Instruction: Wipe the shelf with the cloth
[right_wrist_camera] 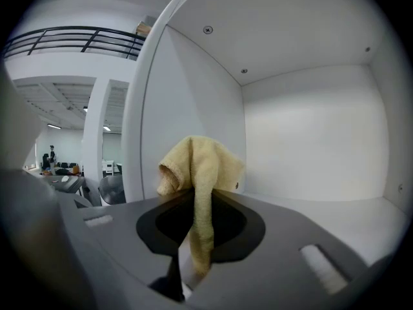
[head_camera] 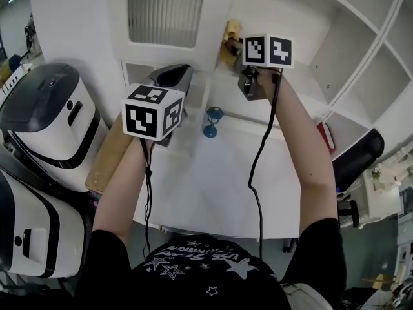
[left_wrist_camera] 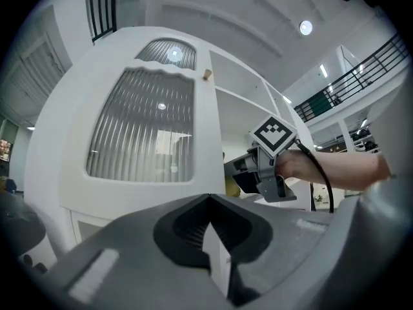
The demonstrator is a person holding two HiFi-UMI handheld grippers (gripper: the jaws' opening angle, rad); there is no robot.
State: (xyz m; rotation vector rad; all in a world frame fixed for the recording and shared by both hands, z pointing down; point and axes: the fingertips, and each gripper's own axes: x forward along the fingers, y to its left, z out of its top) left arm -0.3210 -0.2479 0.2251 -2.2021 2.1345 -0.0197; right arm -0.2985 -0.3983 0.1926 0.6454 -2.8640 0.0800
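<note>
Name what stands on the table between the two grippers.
In the head view, a small blue hourglass-shaped thing stands on the white table between the left gripper and the right gripper, whose jaws hold the yellow cloth.

No word, number or brand can be read anywhere. The black shirt [head_camera: 193,263] carries white lettering among stars, but it is upside down and too small to make out. The cubes on the left tongs [head_camera: 173,76] and right tongs [head_camera: 227,55] bear only black-and-white square markers, with no letters or digits.
</note>
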